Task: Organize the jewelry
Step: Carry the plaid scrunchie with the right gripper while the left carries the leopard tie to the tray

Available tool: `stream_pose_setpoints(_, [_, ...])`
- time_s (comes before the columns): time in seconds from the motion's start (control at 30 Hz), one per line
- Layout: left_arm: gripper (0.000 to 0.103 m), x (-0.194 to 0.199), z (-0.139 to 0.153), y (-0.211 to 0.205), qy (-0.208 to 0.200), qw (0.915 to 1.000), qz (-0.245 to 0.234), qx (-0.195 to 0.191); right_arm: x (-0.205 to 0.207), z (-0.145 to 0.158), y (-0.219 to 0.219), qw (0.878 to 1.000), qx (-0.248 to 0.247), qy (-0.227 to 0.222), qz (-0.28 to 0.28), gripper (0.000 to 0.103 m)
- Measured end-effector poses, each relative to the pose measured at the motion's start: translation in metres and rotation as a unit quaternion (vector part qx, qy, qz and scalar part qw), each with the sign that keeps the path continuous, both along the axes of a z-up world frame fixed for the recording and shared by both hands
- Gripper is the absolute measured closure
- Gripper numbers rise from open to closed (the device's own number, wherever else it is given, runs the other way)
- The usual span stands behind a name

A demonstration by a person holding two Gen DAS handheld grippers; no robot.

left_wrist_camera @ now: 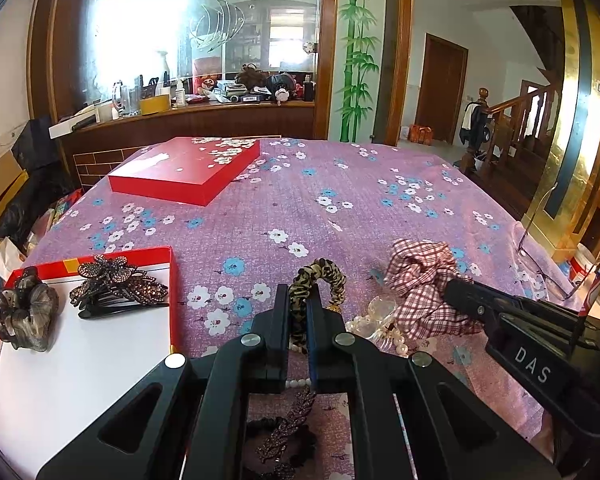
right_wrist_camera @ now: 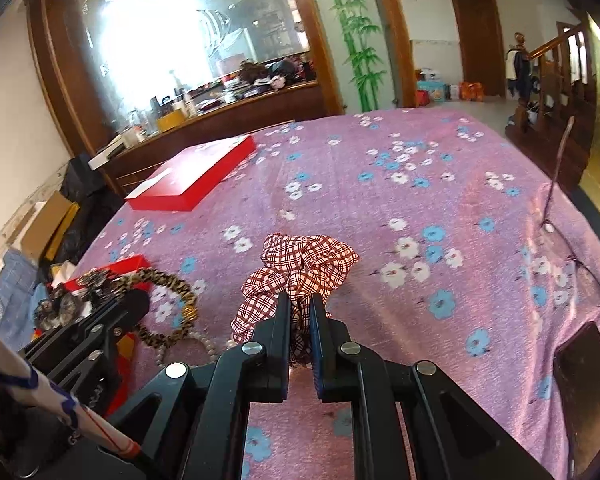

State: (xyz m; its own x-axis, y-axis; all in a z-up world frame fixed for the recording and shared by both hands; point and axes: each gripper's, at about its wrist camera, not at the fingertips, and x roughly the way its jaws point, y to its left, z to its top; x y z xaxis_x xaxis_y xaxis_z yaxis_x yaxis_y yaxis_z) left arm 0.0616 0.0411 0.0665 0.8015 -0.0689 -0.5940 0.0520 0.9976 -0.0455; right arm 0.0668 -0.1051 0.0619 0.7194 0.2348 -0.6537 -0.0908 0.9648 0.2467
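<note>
Both grippers pinch hair ties over the flowered bench cloth.

The left gripper angles down, jaws clamped on the leopard-print scrunchie, just right of the open red box that holds a grey scrunchie and a rhinestone clip. Beside it, the right gripper, tilted down likewise, squeezes the plaid scrunchie near pearl beads.

Both grippers' jaws clamped, angled downward
</note>
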Motion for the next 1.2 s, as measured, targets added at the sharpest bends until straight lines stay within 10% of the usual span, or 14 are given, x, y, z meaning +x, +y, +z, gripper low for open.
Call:
stream_pose_setpoints(0.57, [0.097, -0.044, 0.022, 0.025, -0.020, 0.9996, 0.009, -0.020, -0.054, 0.007, 0.001, 1.000, 0.023, 0.008, 0.000, 0.093])
stream_pose_setpoints(1.2, [0.096, -0.079, 0.014, 0.188, -0.008, 0.9860, 0.147, -0.077, -0.075, 0.030, 0.123, 0.991, -0.003, -0.005, 0.137, 0.092])
